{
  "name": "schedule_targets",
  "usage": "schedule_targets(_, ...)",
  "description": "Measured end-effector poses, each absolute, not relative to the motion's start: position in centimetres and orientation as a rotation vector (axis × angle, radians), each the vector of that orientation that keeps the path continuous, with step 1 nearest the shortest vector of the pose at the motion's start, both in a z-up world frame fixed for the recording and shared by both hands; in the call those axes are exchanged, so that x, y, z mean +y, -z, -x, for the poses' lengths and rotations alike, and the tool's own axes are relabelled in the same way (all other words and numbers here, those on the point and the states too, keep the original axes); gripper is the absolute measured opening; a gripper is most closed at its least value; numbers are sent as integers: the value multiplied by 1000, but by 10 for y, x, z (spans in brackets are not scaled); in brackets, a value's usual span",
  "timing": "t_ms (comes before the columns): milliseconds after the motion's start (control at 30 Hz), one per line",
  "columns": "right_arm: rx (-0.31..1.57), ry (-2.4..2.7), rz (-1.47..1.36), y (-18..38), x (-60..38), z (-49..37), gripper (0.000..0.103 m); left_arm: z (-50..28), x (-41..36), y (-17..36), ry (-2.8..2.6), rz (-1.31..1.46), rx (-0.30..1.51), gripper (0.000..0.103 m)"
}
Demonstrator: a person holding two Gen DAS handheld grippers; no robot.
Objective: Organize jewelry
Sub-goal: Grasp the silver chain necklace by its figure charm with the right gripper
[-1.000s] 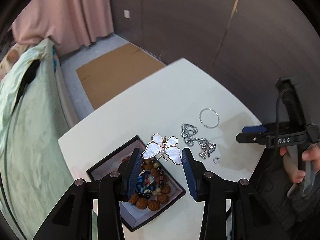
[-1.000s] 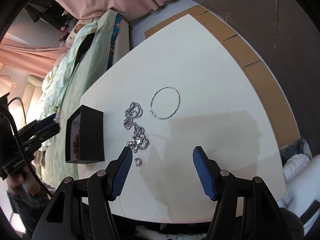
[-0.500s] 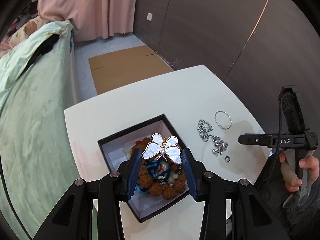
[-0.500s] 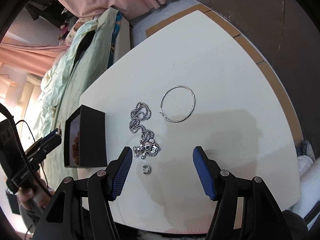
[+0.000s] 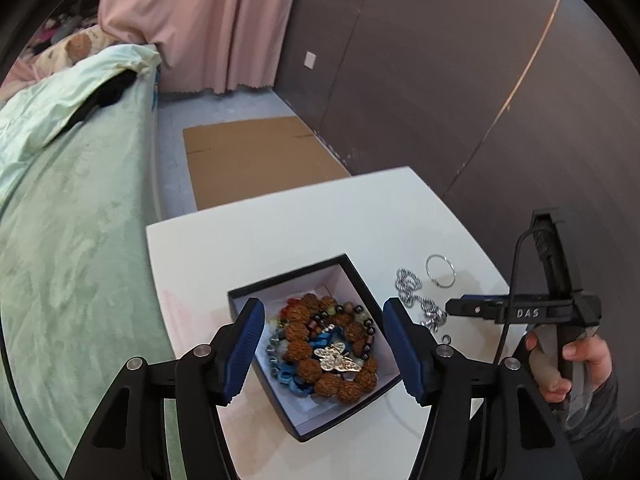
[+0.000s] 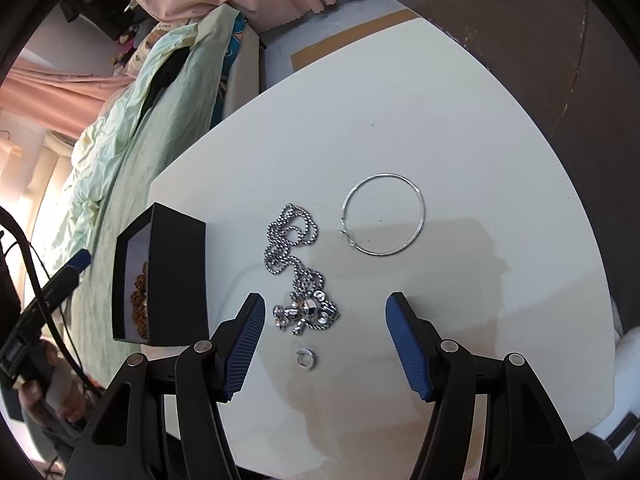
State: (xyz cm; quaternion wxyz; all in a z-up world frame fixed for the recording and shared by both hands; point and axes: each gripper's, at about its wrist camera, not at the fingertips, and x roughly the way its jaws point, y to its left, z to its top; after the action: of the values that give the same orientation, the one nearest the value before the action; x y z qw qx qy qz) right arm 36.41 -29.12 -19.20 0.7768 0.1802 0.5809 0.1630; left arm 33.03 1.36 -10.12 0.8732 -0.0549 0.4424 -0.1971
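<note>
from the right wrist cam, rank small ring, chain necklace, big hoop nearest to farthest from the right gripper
1. small ring, on the table between the right gripper fingers, left of centre
2. chain necklace, just beyond the ring
3. big hoop, farthest, up and right

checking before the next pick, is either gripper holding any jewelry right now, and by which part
Nothing is held. The left gripper is opening over the butterfly brooch lying in the box; the right gripper is open.

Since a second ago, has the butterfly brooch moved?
Yes. The butterfly brooch dropped from between the opening left gripper jaws into the box, onto the beads.
</note>
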Motion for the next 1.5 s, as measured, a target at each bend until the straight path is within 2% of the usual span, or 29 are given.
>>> schedule_targets(133, 1252, -355, -348, 192, -279, -366, 63, -326, 19, 96, 399, 108, 899, 63)
schedule_targets(267, 1261, -347, -266, 193, -263, -366, 56, -324, 22, 96, 398, 103, 895, 63)
schedule_targets(567, 1216, -258, 101, 190, -219, -352, 56, -321, 27, 102, 409, 107, 904, 63)
schedule_targets(600, 1207, -254, 143, 190, -215, -350, 55, -321, 28, 102, 409, 108, 904, 63)
schedule_targets(633, 1200, -270, 151, 188, -214, -348, 46, -321, 28, 102, 409, 111, 904, 63)
schedule_targets(667, 1202, -277, 162, 187, -213, -347, 43, -322, 28, 102, 409, 112, 904, 63)
schedule_targets(933, 1185, -342, -2, 169, -243, -344, 41, -321, 23, 99, 416, 101, 888, 63)
schedule_targets(1133, 1123, -359, -85, 133, -257, -344, 41, -319, 19, 83, 413, 109, 830, 63)
schedule_targets(1500, 958, -378, -32, 45, -229, -344, 40, -314, 36, 70, 362, 122, 770, 64)
